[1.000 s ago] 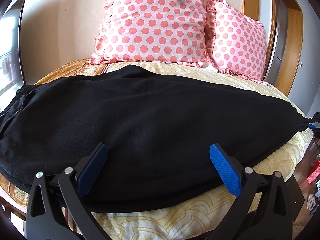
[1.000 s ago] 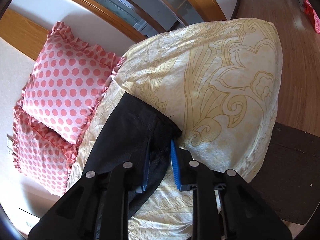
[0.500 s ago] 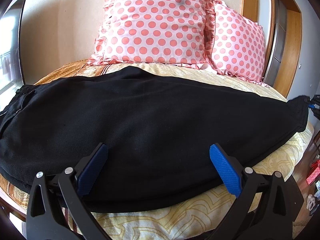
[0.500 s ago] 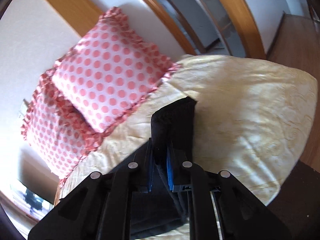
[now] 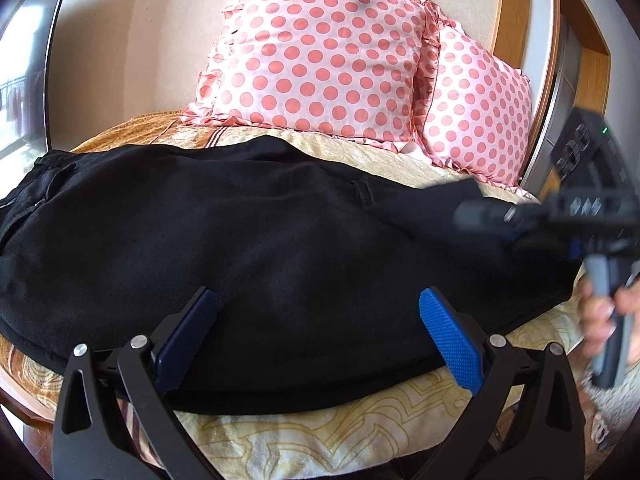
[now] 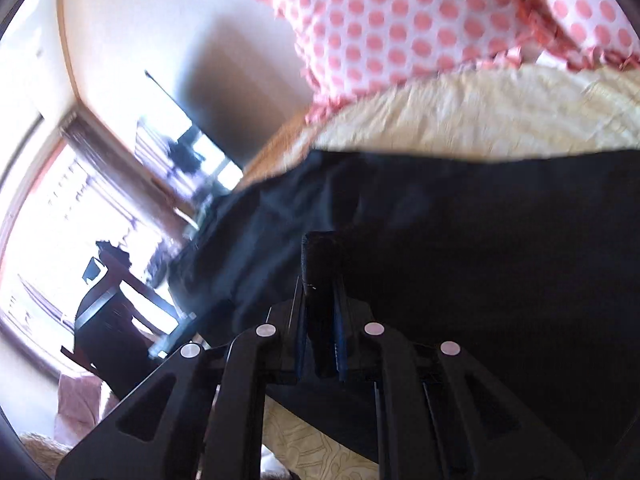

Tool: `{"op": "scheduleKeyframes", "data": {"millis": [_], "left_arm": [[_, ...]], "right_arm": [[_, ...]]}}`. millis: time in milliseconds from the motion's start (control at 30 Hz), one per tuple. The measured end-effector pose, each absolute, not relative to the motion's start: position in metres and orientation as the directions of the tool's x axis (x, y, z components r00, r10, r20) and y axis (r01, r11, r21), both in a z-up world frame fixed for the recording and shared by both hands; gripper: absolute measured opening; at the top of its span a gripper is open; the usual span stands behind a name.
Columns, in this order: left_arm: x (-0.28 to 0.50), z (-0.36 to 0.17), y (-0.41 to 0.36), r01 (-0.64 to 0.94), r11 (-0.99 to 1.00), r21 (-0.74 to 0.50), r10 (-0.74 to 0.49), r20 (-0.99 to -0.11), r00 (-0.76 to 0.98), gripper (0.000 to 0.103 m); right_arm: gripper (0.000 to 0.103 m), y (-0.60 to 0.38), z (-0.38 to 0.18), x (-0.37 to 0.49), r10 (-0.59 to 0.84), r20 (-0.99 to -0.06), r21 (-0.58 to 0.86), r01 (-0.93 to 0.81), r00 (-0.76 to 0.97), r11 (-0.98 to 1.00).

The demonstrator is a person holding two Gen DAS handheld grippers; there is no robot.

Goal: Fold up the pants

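two grippers work a pair of black pants [image 5: 256, 248] spread lengthwise across a bed [image 5: 320, 432], waistband at the far left, leg ends to the right. the right gripper [image 6: 322, 320] has its jaws clenched on a fold of black cloth at the leg end, having just tightened on it, and is carrying that end in over the pants toward the waistband; in the left view it shows as a blurred tool at the right edge, gripped by a hand [image 5: 600, 320]. the left gripper [image 5: 316, 336] hangs over the near edge of the pants with its jaws spread wide and nothing between them.

the step in hand looks like the first crosswise fold, leg ends brought over to the waist. the next move likely calls for the right gripper to lay the leg end down square on the waistband before letting go, while the left gripper stands ready to pin or smooth the near edge.

the bed wears a cream quilt patterned in gold. two pink polka-dot pillows [image 5: 332, 60] lean against a pale wall at the far side, well apart from the pants. bright windows [image 6: 60, 208] lie at the left, wooden trim [image 5: 512, 16] at the right.
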State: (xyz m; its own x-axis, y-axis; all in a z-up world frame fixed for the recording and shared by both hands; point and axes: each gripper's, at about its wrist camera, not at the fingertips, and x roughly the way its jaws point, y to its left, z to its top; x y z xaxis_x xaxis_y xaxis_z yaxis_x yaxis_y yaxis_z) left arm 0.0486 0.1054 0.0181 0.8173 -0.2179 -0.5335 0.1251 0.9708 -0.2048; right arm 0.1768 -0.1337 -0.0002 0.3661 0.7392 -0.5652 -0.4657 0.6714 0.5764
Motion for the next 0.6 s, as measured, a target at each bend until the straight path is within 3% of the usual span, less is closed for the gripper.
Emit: {"op": "scheduleKeyframes", "data": {"millis": [100, 300, 400, 500, 600], "left_arm": [[0.032, 0.029, 0.118, 0.125, 0.963, -0.238, -0.230, -0.493, 0.839, 0.101], [0.005, 0.052, 0.142, 0.090, 0.955, -0.281, -0.198, -0.383, 0.903, 0.101], [0.001, 0.053, 0.151, 0.073, 0.950, -0.304, -0.189, -0.372, 0.909, 0.101], [0.001, 0.048, 0.159, 0.033, 0.952, -0.305, -0.158, -0.397, 0.904, 0.101], [-0.003, 0.044, 0.170, 0.006, 0.944, -0.331, -0.149, -0.407, 0.901, 0.101]], "right_arm": [[0.012, -0.128, -0.010, 0.177, 0.724, -0.577, 0.571, -0.447, 0.379, 0.689], [0.012, -0.136, 0.036, 0.173, 0.731, -0.422, 0.567, -0.474, 0.536, 0.674], [0.012, -0.114, 0.025, 0.179, 0.733, -0.489, 0.553, -0.483, 0.472, 0.679], [0.012, -0.111, 0.025, 0.180, 0.770, -0.430, 0.612, -0.475, 0.472, 0.633], [0.012, -0.089, 0.025, 0.170, 0.734, -0.482, 0.502, -0.535, 0.479, 0.679]]}}
